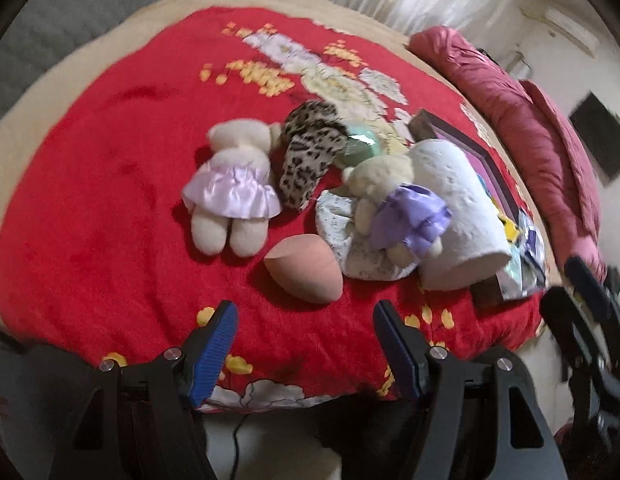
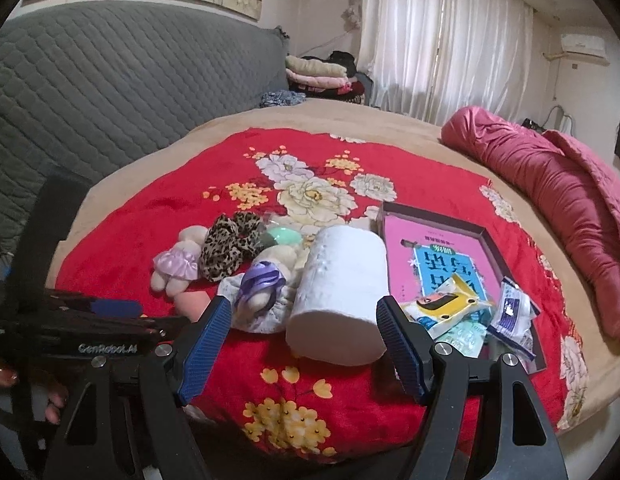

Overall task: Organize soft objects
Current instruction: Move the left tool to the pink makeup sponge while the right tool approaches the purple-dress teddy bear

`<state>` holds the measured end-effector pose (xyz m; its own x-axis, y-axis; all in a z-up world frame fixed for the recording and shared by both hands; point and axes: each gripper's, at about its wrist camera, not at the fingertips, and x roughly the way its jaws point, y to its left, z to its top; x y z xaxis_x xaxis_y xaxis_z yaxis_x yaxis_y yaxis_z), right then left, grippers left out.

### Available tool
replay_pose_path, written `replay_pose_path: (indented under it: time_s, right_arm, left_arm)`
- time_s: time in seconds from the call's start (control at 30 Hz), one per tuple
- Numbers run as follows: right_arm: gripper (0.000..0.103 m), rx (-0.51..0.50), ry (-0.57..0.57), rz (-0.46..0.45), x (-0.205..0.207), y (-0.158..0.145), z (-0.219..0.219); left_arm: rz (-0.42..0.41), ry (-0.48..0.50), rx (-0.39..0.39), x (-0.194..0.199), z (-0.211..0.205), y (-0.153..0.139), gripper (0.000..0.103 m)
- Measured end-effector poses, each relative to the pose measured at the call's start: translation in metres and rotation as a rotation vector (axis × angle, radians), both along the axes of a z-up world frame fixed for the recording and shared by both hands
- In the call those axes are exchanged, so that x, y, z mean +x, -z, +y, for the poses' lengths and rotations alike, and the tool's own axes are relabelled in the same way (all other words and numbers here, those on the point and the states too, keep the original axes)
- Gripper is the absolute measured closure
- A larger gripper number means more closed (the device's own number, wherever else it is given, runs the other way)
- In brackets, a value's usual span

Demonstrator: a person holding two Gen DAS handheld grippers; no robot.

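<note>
On the red floral blanket (image 1: 110, 200) lie soft things in a heap: a cream plush bear in a pink dress (image 1: 230, 184), a leopard-print scrunchie (image 1: 306, 160), a green sponge (image 1: 362, 144), a second bear in a purple dress (image 1: 394, 204) on a white speckled cloth (image 1: 338, 216), a peach makeup sponge (image 1: 306, 268) and a white paper roll (image 1: 458, 216). My left gripper (image 1: 306, 316) is open and empty, just in front of the peach sponge. My right gripper (image 2: 304, 312) is open and empty, its fingers either side of the paper roll (image 2: 342, 288).
A shallow dark box (image 2: 486, 240) with a pink book and several small packets (image 2: 470, 316) sits right of the roll. A rolled pink quilt (image 2: 550, 168) lies at the right edge of the bed. A grey quilted headboard (image 2: 110, 92) stands behind.
</note>
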<state>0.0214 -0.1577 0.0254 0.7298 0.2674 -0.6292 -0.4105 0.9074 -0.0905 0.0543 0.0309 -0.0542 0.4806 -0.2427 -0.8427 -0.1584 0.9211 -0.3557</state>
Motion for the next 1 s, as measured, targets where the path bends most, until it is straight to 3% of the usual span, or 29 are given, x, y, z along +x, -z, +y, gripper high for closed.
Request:
replay_pose_path:
  time_s: [0.13, 0.33, 0.57, 0.83, 1.0]
  right_arm:
    - [0.027, 0.003, -0.002, 0.018, 0.006, 0.007, -0.001]
    - [0.027, 0.025, 0.006, 0.034, 0.014, 0.012, -0.005]
    - [0.027, 0.021, 0.007, 0.036, 0.02, 0.014, -0.006]
    - [0.027, -0.002, -0.062, 0.067, 0.039, 0.014, 0.022]
    - [0.027, -0.103, -0.104, 0.096, 0.052, 0.022, 0.056]
  left_arm:
    - [0.014, -0.042, -0.07, 0.009, 0.005, 0.009, 0.036]
    - [0.026, -0.075, -0.114, 0.025, 0.003, 0.018, 0.045]
    - [0.042, -0.096, -0.092, 0.039, 0.003, 0.025, 0.06]
    - [0.04, -0.104, -0.142, 0.04, 0.013, 0.031, 0.063]
    - [0.03, -0.073, -0.171, 0.027, 0.024, 0.027, 0.064]
